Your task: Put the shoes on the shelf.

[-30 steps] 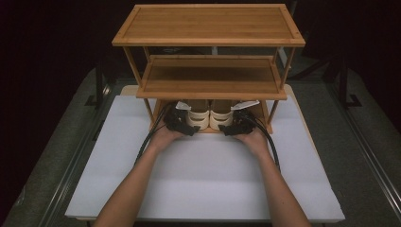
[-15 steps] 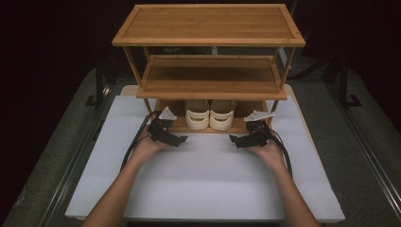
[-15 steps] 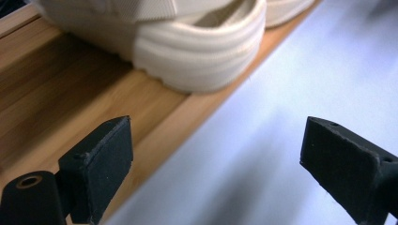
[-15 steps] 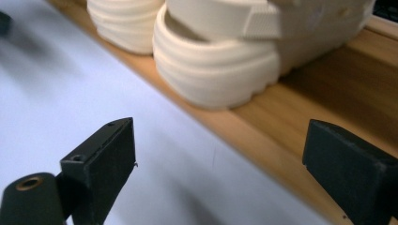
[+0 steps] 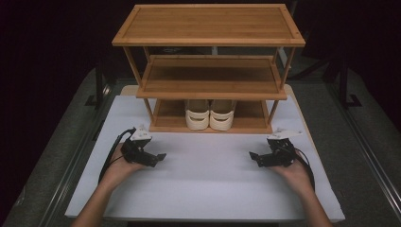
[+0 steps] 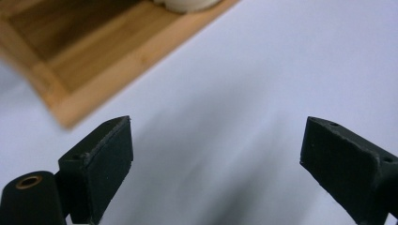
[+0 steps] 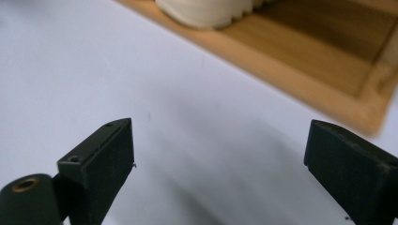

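Presently the pair of slippers is seen on the rack's bottom shelf, heels apparently toward both wide-open, empty tongs: left tongs, right tongs, equally near.

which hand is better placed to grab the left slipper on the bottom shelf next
Left, probably. The left tool sits open on the white mat on the left slipper's side. The right tool, also open and empty, is nearer the right slipper.

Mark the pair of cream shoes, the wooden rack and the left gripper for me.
Pair of cream shoes [image 5: 209, 115], high view, on the left shoe's heel strap.
Wooden rack [image 5: 208, 23], high view, middle of the top shelf.
Left gripper [image 5: 161, 158], high view, between its open fingers.
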Demonstrator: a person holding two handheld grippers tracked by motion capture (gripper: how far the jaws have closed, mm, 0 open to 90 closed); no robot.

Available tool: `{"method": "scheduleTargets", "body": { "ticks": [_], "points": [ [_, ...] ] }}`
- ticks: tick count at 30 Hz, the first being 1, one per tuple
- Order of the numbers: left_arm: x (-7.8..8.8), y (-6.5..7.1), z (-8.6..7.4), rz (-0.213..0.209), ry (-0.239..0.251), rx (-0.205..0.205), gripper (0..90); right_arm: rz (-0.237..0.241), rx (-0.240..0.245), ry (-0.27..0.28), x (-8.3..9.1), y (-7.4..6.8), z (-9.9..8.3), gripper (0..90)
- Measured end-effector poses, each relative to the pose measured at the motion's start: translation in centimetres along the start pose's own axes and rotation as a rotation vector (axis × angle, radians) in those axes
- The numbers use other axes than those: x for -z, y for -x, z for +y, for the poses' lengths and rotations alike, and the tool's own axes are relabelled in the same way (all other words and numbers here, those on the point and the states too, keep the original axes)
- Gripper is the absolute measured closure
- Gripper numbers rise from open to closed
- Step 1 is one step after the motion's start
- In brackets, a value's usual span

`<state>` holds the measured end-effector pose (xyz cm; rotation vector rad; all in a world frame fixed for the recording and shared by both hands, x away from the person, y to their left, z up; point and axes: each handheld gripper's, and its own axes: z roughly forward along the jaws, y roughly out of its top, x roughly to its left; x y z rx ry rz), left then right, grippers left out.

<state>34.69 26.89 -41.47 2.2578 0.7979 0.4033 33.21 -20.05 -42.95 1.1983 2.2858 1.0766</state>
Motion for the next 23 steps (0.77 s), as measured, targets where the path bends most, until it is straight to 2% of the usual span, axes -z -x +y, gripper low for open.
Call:
{"method": "scheduleTargets", "body": {
  "ticks": [4,5,6,7,8,10,12,13,14,19,23],
  "points": [
    [1.3,0.3,-2.0,0.009,-0.01,0.014,9.4,-0.011,-0.003,-0.014,1.3,0.0,-1.8,8.4],
    [1.3,0.3,-2.0,0.009,-0.01,0.014,9.3,-0.011,-0.003,-0.014,1.3,0.0,-1.8,8.4],
    [1.6,0.3,-2.5,0.011,-0.01,0.021,9.4,-0.018,-0.006,-0.022,1.9,-0.1,-2.7,8.4],
    [2.3,0.4,-3.4,0.019,-0.011,0.032,9.4,-0.02,-0.007,-0.028,2.2,-0.1,-3.0,8.4],
    [2.3,0.4,-3.4,0.019,-0.011,0.032,9.4,-0.025,-0.008,-0.031,2.5,-0.1,-3.5,8.4],
    [3.1,0.6,-4.7,0.028,-0.016,0.049,9.4,-0.027,-0.015,-0.038,3.1,-0.2,-4.2,8.4],
    [3.3,0.7,-5.2,0.032,-0.021,0.052,9.4,-0.029,-0.026,-0.045,3.5,-0.2,-5.0,8.4],
    [3.8,0.8,-6.0,0.038,-0.027,0.054,9.3,-0.031,-0.028,-0.046,3.8,-0.2,-5.4,8.4],
    [3.8,0.8,-6.0,0.038,-0.027,0.054,9.3,-0.031,-0.028,-0.046,3.8,-0.2,-5.4,8.4],
    [4.7,1.6,-8.2,0.035,-0.027,0.072,9.3,-0.047,-0.045,-0.054,4.9,-0.4,-7.0,8.4],
    [4.9,1.9,-9.0,0.029,-0.024,0.075,7.9,-0.051,-0.048,-0.072,5.0,-0.6,-7.7,8.3]
  ]
}}
